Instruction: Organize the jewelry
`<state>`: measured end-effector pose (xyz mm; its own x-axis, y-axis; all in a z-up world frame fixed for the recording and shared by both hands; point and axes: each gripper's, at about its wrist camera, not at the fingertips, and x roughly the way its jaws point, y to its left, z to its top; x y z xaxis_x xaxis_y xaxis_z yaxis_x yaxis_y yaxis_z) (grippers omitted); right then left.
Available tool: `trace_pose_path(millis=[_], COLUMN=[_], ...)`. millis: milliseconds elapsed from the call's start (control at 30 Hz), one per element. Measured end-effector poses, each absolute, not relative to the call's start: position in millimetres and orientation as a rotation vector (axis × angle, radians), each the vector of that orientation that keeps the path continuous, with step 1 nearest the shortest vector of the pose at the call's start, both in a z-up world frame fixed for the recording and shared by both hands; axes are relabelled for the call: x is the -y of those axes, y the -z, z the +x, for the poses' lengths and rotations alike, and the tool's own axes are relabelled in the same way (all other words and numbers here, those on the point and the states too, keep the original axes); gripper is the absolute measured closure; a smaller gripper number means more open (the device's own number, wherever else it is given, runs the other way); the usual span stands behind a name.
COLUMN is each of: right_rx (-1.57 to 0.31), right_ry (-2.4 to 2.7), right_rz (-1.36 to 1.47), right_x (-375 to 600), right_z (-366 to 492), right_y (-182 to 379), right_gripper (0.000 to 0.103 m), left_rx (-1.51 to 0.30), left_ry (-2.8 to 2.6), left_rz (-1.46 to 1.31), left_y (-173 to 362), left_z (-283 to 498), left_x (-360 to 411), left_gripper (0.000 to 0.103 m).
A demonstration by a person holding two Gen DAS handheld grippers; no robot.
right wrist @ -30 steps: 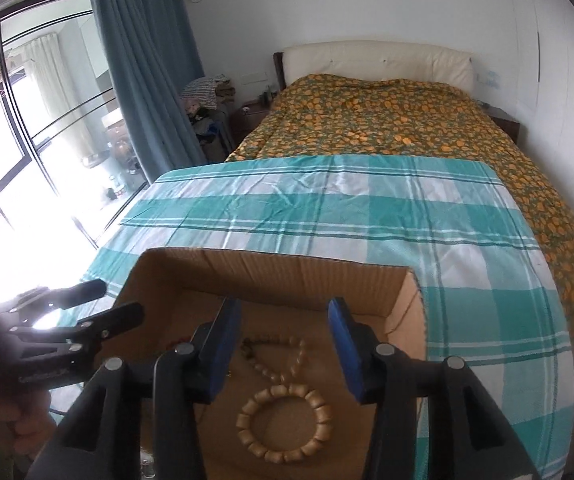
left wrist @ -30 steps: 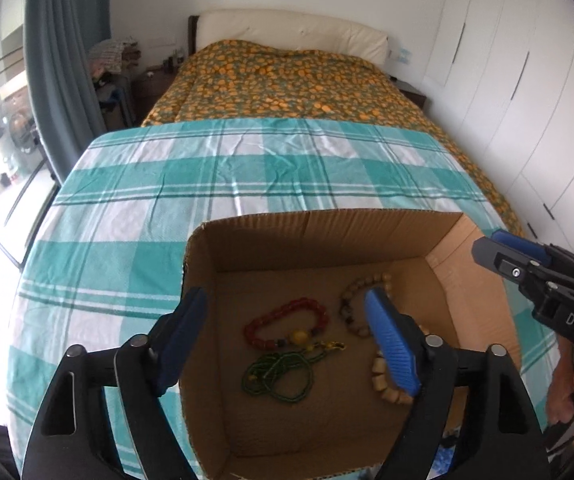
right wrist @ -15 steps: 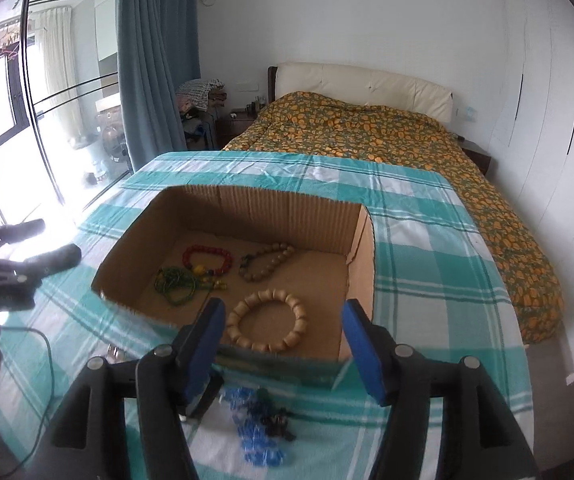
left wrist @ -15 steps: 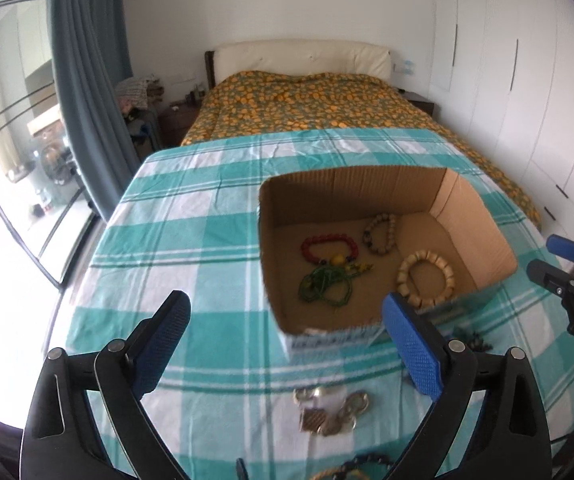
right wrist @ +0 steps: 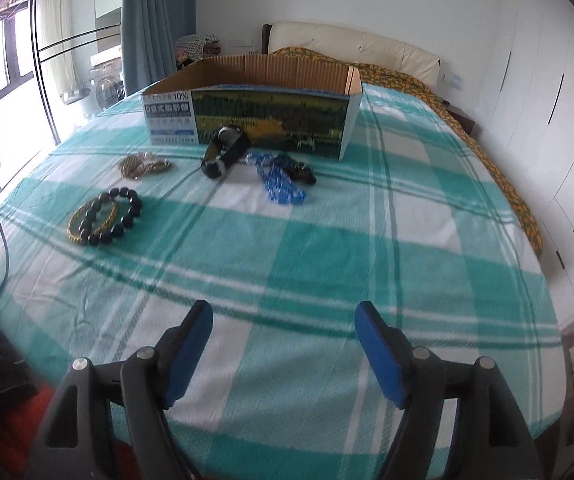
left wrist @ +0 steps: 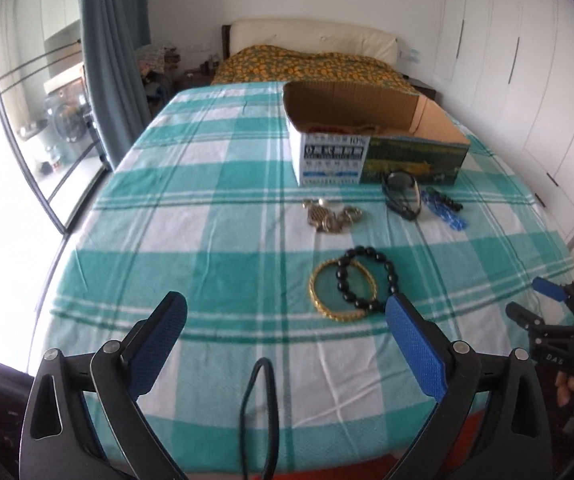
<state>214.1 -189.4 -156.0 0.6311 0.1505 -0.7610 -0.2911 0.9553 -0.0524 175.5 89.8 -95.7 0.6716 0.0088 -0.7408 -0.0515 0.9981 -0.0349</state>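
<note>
A cardboard box [left wrist: 439, 120] [right wrist: 271, 68] stands at the far side of the checked table; red and wooden beads just show inside. On the cloth before it lie a black bead bracelet [left wrist: 389, 270] [right wrist: 127, 204] over a gold bangle [left wrist: 317, 294] [right wrist: 75, 230], a brass chain pile [left wrist: 333, 216] [right wrist: 143, 165], a black band [left wrist: 401, 194] [right wrist: 225, 152] and blue beads [left wrist: 445, 212] [right wrist: 281, 184]. My left gripper [left wrist: 285, 314] is open and empty near the table's front edge. My right gripper [right wrist: 285, 316] [left wrist: 535, 296] is open and empty, to the right.
The teal and white checked tablecloth [left wrist: 207, 200] [right wrist: 407, 208] covers the table. A black cable [left wrist: 257, 408] loops at the front edge. A bed [left wrist: 319, 66], a blue curtain [left wrist: 111, 60], windows at left and white wardrobes [left wrist: 527, 80] at right surround it.
Both grippers have pulled back from above the box to the table's near edge and sunk lower. The loose jewelry in front of the box has come into view.
</note>
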Motion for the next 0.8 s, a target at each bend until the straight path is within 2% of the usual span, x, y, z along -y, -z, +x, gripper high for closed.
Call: trace_pose_path(millis=[67,167,300,667,800], right_rx=[-0.843,-0.854,-0.864,-0.843,-0.82], right_ry=[-0.26,-0.271,-0.27,-0.271,-0.273], right_rz=[-0.164,-0.156,-0.133,-0.144,-0.15], right_x=[191,188,190,189,187], right_z=[209,209,212,212,210], right_y=[164,174,182,185,187], right_gripper=[0.027,0.021,0.02,0.012,0.01], left_rx=[-0.845,-0.857,-0.887,-0.801,-0.831], left_ry=[-0.044,-0.054,-0.049,-0.081,-0.091], left_rz=[-0.074,-0.086,-0.083,-0.025,-0.056], left_y=[113,132,142,77,101], left_z=[171,166,166,128,138], left_x=[-86,-83,-78,-114,-112], left_gripper=[0.003,0.003,0.003,0.001,0.001])
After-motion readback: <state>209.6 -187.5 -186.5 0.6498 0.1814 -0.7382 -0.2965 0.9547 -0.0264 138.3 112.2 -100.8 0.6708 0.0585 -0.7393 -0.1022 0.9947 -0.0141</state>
